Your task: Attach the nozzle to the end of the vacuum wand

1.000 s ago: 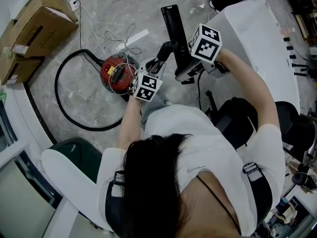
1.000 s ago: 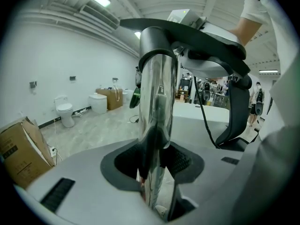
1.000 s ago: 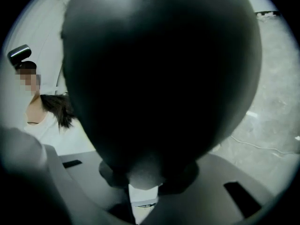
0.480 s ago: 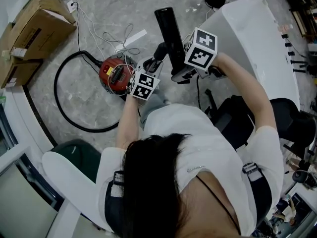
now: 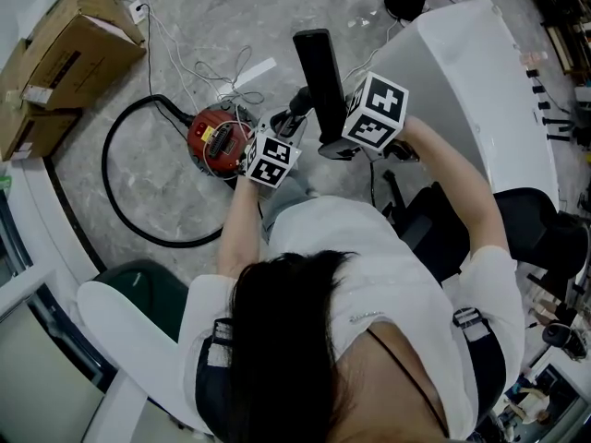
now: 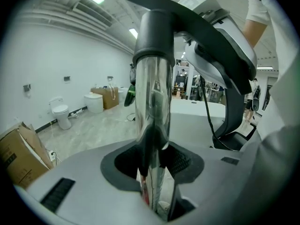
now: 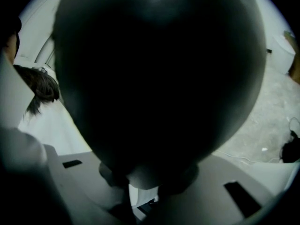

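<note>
Joining nozzle to wand: my left claw (image 6: 157,172) is clamped on the shiny wand (image 6: 152,102), and my right claw (image 7: 143,182) is closed on the black nozzle (image 7: 154,69), whose collar (image 6: 154,36) sits over the wand's far end. I judge it best to brace the wand, line the collar with the tube, and press straight along it, without twisting, until seated

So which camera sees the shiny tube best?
The left gripper view: the shiny wand fills its middle, clamped between the jaws. The head view shows it tiny and mostly hidden; the right gripper view, just the dark nozzle.
</note>
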